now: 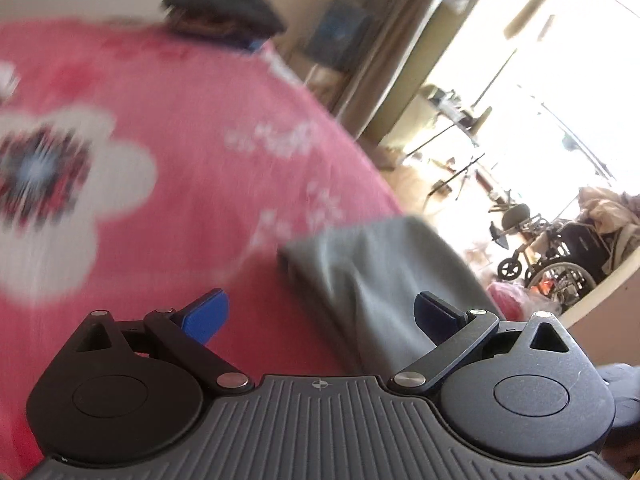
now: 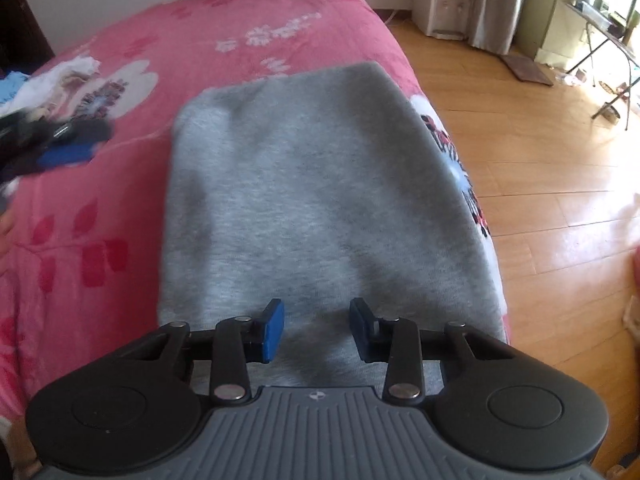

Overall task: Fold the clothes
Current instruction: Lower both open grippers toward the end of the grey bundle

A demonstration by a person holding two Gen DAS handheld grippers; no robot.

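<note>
Both the left claw (image 1: 322,316) and right claw (image 2: 317,330) spread over folded grey garment (image 2: 320,200); no legible writing, perhaps blur

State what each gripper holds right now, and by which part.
Nothing. The left gripper and the right gripper are both open, with the folded grey garment lying loose on the bed.

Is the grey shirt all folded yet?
Nearly. The grey garment lies flat in a tidy rectangle on the pink bedspread. Both claws, left and right, are open, holding nothing. A jumbled clothes pile probably still waits.
</note>
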